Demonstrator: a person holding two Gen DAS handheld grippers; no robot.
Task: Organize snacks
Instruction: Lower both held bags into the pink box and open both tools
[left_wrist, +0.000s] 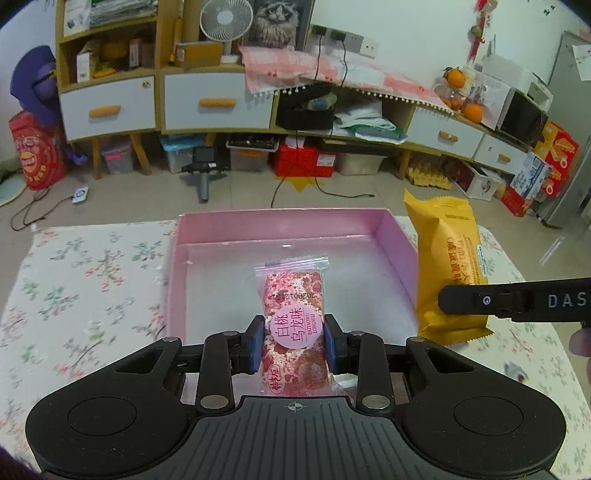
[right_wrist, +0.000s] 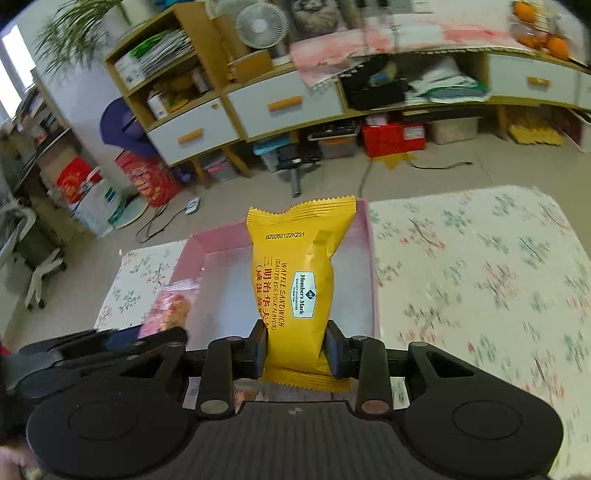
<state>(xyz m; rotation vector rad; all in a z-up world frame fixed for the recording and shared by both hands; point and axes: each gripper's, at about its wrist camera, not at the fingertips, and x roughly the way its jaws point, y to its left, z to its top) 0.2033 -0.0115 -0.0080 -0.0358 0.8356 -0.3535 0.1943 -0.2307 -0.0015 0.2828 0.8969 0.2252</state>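
Now the left hand-held gripper (left_wrist: 294, 341) is clamping a pink snack packet (left_wrist: 293, 325) over the pink box (left_wrist: 397, 243) — the right hand-held gripper (right_wrist: 297, 347) is clamping a yellow waffle sandwich pack (right_wrist: 295, 280).

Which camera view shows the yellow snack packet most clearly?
The right wrist view: the yellow packet fills the centre between the right gripper fingers, print legible. The left wrist view shows it at the right edge, partly hidden.
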